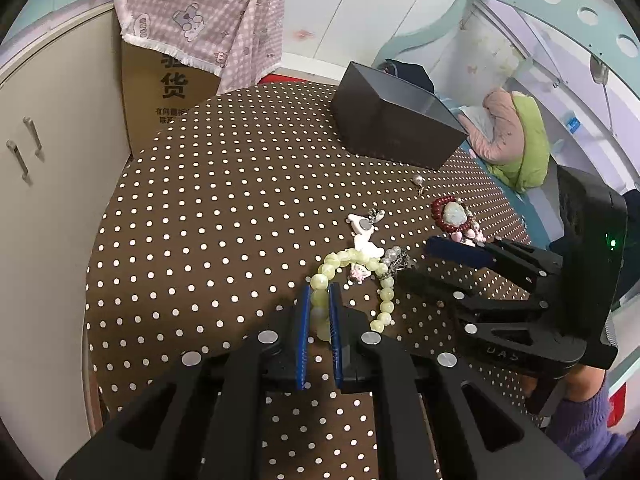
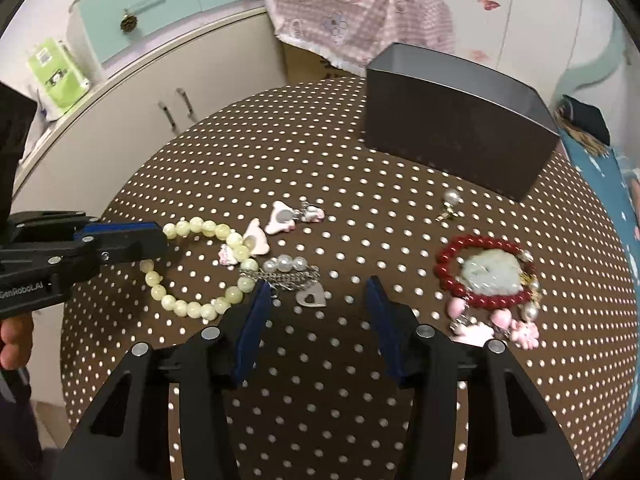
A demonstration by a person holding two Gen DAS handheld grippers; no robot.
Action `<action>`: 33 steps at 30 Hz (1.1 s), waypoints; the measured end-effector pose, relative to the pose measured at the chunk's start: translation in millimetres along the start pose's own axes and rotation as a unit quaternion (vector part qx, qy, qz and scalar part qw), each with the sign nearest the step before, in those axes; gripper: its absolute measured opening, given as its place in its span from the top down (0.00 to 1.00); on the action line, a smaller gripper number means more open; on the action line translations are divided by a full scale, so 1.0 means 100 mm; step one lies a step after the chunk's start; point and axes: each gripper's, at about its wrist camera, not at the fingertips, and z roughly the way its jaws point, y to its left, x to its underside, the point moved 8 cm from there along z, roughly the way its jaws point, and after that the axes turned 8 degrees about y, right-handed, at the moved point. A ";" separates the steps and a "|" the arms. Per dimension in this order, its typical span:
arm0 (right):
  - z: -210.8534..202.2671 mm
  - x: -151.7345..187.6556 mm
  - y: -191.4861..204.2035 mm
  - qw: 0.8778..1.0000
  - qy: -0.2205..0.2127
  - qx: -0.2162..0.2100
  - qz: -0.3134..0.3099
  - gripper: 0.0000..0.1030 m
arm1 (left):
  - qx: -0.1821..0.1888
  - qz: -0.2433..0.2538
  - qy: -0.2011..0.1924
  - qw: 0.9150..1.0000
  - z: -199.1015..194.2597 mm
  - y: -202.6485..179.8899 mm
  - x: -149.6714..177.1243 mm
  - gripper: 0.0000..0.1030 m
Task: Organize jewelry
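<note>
We log a round table under a brown cloth with white polka dots [image 2: 320,152]; the dark grey rectangular open box [image 2: 452,136] at its far side serves as our landmark.

Left gripper [image 1: 319,312]: the blue-padded jaws are clamped together on the pale green bead bracelet [image 1: 352,258], with several beads pinched between the pads. The rest of the loop trails on the cloth toward the box. In the right wrist view the same gripper enters from the left edge, its tips over the near-left arc of that bracelet.

Right gripper [image 2: 318,308]: the jaws stand partly apart, and nothing is pressed between the pads. The silver chain with white pearls and a heart-shaped tag [image 2: 294,278] lies just ahead of the tips, the heart tag nearest the gap and closer to the left-hand pad. It touches the green bracelet's right side.

Other pieces, relative to the box:
- pearl drop earring [image 2: 450,200], just in front of the box's near wall;
- red bead bracelet around a pale green stone, with pink charms [image 2: 486,276], in front of the box, nearer us, outside the right-hand jaw;
- white and pink flat charms [image 2: 280,218], in front and to the left of the box.

We see a purple sleeve [image 1: 584,436] behind the right gripper in the left wrist view.
</note>
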 end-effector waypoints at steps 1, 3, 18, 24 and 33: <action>0.01 -0.01 0.01 1.000 0.000 -0.003 0.000 0.53 | -0.001 0.002 0.001 1.000 0.01 0.00 0.01 0.92; 0.02 -0.03 0.02 1.000 -0.001 -0.005 -0.005 0.53 | 0.001 0.005 0.005 1.000 0.02 -0.02 0.02 0.92; 0.08 -0.19 -0.02 0.999 0.015 -0.007 -0.045 0.63 | 0.003 -0.003 0.007 1.000 0.08 0.01 0.04 0.92; 0.12 -0.25 0.13 0.992 0.046 -0.021 -0.112 0.69 | 0.003 -0.009 0.011 1.000 0.12 0.06 0.03 0.92; 0.13 -0.27 0.21 0.989 0.061 -0.048 -0.125 0.86 | 0.005 -0.012 0.015 1.000 0.16 0.04 0.01 0.92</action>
